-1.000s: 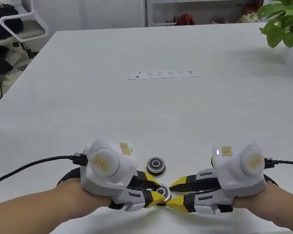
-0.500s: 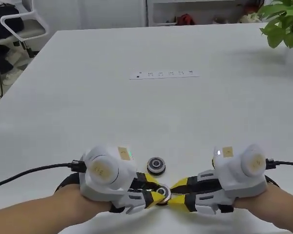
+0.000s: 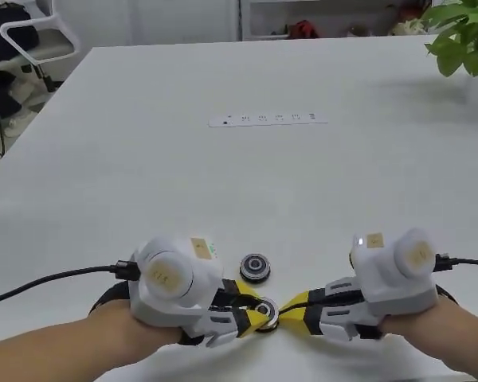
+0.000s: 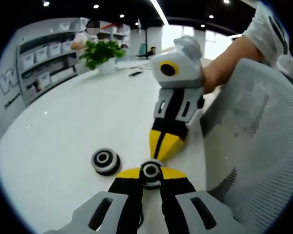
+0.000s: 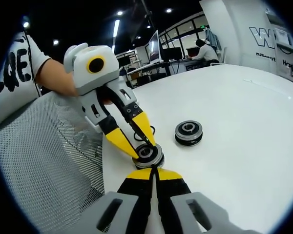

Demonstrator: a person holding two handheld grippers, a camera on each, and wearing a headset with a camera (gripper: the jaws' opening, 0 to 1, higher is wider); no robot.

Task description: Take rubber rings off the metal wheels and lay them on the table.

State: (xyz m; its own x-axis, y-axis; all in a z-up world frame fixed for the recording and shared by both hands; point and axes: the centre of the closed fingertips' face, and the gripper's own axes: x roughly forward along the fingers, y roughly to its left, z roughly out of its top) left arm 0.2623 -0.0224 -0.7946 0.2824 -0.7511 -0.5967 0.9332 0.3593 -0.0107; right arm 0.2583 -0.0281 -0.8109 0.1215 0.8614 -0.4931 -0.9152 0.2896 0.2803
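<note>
The left hand-held gripper [image 3: 253,315] is low at the near edge of the white bench [image 3: 303,199], clamped on a small metal wheel [image 3: 264,310]. The wheel sits squarely between its two yellow tips, one on each side of the rim, and is held right down at the bench top. I can't tell if it touches.

The right hand-held gripper [image 3: 288,305] comes in from 3 o'clock and meets the wheel nose to nose with the other one. Its jaws are pressed together into a thin line, with the point right at the wheel's dark outer edge. From here I cannot tell whether it has pinched any of the rubber or is only touching it.

A second wheel [image 3: 255,268] lies flat on the bench just beyond the held one, at about 12 o'clock, apart from both grippers. It has a black ring [image 4: 94,163] around its rim.

Farther off at 12 o'clock a white power strip [image 3: 268,120] lies flat in the middle of the bench. A leafy green plant [image 3: 460,38] stands at the far corner at about 2 o'clock. A white chair [image 3: 33,41] stands off the bench at 10 o'clock.
</note>
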